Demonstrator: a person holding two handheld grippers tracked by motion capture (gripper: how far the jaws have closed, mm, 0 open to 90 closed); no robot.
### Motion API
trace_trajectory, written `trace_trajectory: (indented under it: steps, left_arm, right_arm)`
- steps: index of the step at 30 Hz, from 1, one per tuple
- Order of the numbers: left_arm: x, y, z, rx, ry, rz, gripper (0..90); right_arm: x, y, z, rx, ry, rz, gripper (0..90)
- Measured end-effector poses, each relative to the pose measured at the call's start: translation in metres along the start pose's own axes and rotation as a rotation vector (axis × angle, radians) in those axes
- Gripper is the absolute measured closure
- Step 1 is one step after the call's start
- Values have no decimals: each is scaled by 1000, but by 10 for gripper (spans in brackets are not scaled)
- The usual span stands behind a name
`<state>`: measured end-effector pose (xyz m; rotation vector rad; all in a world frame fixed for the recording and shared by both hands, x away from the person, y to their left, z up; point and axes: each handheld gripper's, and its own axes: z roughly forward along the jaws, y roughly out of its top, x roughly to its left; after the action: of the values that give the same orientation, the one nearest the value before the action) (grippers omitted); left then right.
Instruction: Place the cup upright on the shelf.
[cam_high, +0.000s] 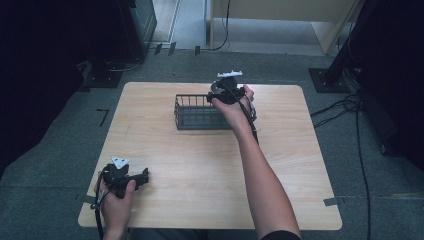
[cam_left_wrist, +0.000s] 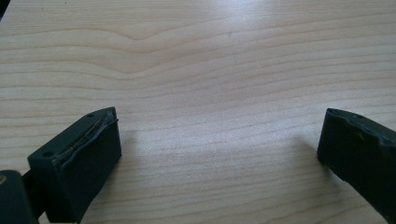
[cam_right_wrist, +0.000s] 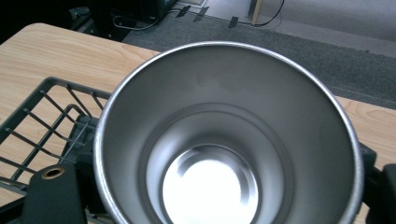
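We note the right hand-held gripper (cam_high: 226, 92) clamped on the shiny round stainless-steel cup (cam_right_wrist: 229, 140) above the dark wire basket (cam_high: 195, 112) on the pale wooden tabletop (cam_high: 200, 165), which we judge rigid, light, slippery-walled, best pinched across the body; left hand-held gripper (cam_left_wrist: 219, 154) jaws apart, empty

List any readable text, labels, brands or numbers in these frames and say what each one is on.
None can be read. The steel cup held between the right gripper's jaws is plain inside, and the wire basket, the wooden table and the left gripper carry no visible marking.
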<state>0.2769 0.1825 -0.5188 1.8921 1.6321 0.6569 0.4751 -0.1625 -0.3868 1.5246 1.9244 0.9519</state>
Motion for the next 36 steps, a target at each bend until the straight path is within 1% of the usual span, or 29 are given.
trace_trajectory:
  steps: [8,11,16,18,20,28,34,35,36]
  left_arm:
    - [0,0,0,0,0,0,0]
    - [0,0,0,0,0,0,0]
    - [0,0,0,0,0,1,0]
    - [0,0,0,1,0,0,0]
    - [0,0,0,0,0,1,0]
    - [0,0,0,1,0,1,0]
    - [0,0,0,0,0,1,0]
    - [0,0,0,0,0,0,0]
    - [0,0,0,1,0,1,0]
  right_arm:
    - [4,-9,13,13,5,-5,183]
    - [3,-12,17,26,1,2,183]
    - [3,-17,22,35,-6,-7,182]
    - [2,-20,25,42,-8,-3,182]
    - [1,-22,27,48,-2,2,182]
    - [0,-30,34,73,15,2,181]
    - [0,-31,33,72,18,-3,178]
    - [0,-31,33,75,20,-6,159]
    - [0,-31,32,72,31,-8,109]
